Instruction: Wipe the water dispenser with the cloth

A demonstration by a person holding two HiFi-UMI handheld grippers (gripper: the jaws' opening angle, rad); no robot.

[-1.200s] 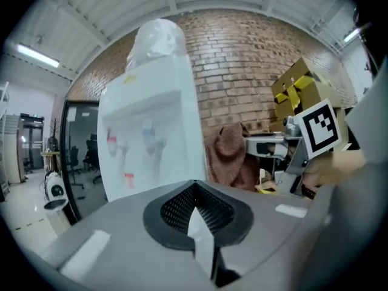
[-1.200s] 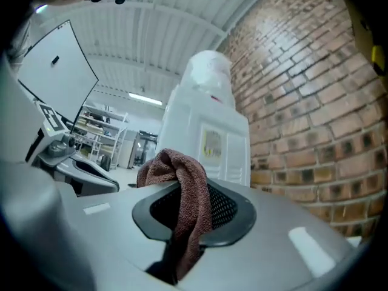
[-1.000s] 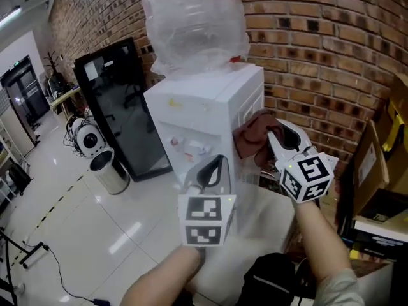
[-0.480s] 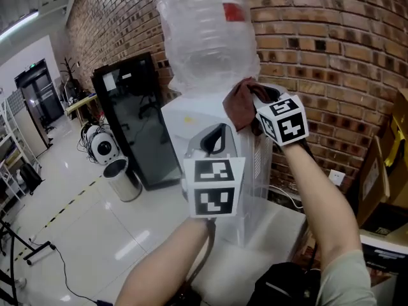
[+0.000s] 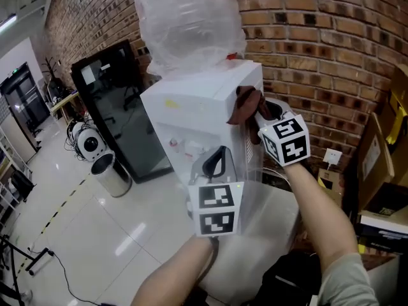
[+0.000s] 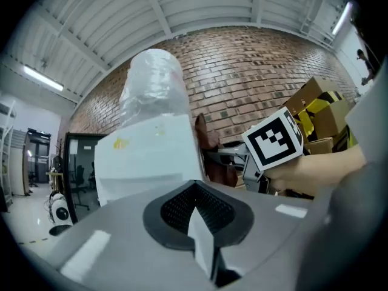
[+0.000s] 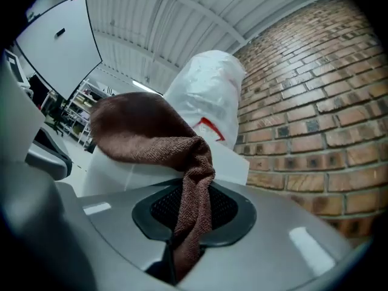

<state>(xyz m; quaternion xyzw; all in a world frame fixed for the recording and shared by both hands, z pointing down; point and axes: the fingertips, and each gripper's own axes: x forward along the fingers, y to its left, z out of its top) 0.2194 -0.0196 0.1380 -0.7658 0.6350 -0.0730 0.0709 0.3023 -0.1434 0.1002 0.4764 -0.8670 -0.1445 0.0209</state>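
My right gripper (image 5: pixel 262 115) pinches the nubby brown terry cloth (image 5: pixel 244 104) against the upper side edge of the boxy white plastic water dispenser (image 5: pixel 197 107). My left gripper (image 5: pixel 215 164), jaws together and empty, hovers before its front.

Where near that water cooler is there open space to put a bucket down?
Bare: glossy white floor between the silver bin and the white water dispenser. Crowded: the right side, cardboard boxes against the brick wall; the dispenser's top, filled by the clear plastic bottle.

steel bin (image 5: pixel 110 174) on white floor (image 5: pixel 83 234)
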